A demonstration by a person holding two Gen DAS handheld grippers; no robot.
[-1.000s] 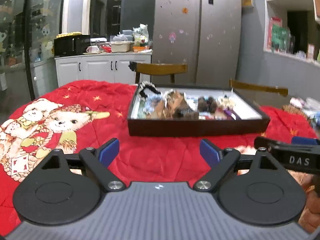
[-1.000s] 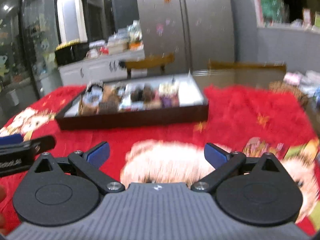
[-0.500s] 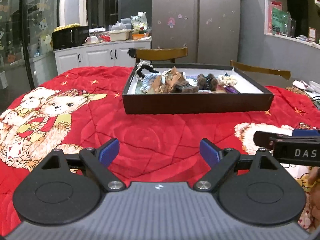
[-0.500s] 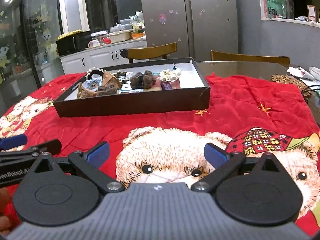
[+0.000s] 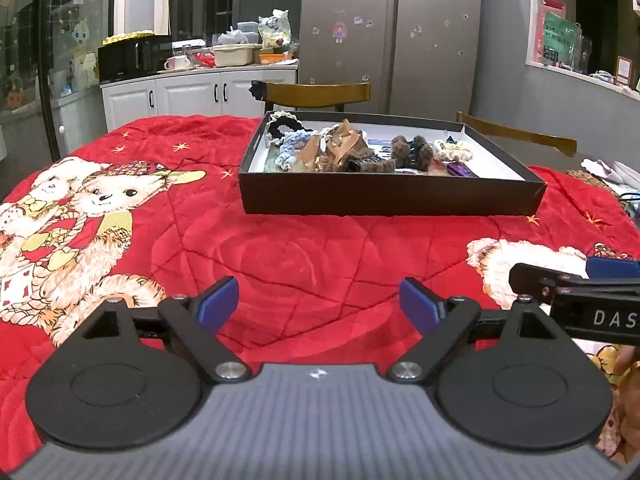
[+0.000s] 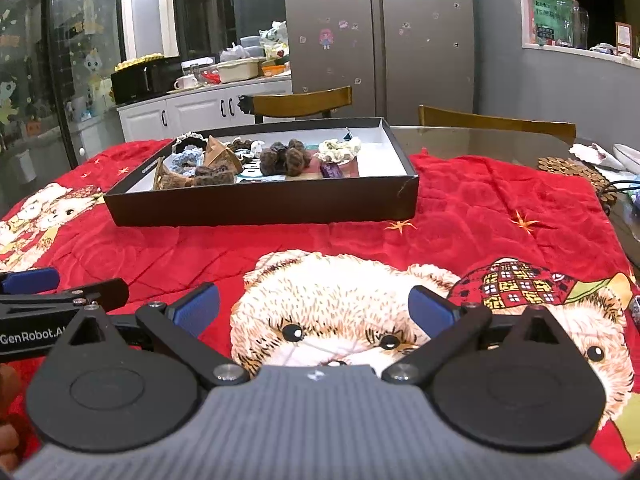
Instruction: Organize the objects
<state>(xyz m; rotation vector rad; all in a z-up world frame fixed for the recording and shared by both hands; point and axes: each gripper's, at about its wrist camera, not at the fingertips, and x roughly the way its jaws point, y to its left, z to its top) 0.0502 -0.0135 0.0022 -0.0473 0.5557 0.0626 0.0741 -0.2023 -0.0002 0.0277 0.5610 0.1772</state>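
A shallow dark box (image 5: 392,198) with a white inside stands on the red bear-print blanket (image 5: 280,256), far ahead of both grippers. It holds several hair ties and bows: a blue scrunchie (image 5: 292,148), brown bows (image 5: 344,152), a brown furry tie (image 5: 412,148) and a cream scrunchie (image 5: 456,148). The box also shows in the right wrist view (image 6: 264,204). My left gripper (image 5: 319,304) is open and empty, low over the blanket. My right gripper (image 6: 314,310) is open and empty, over a bear's face.
Two wooden chairs (image 5: 316,94) stand behind the table. A bare glass table part with a woven coaster (image 6: 572,172) and cloths lies at the right. Kitchen cabinets (image 5: 192,96) and a grey fridge (image 5: 392,32) are behind.
Both grippers have drawn back and steadied; the box now sits a little farther off and sharper in view. Both stay open and empty.
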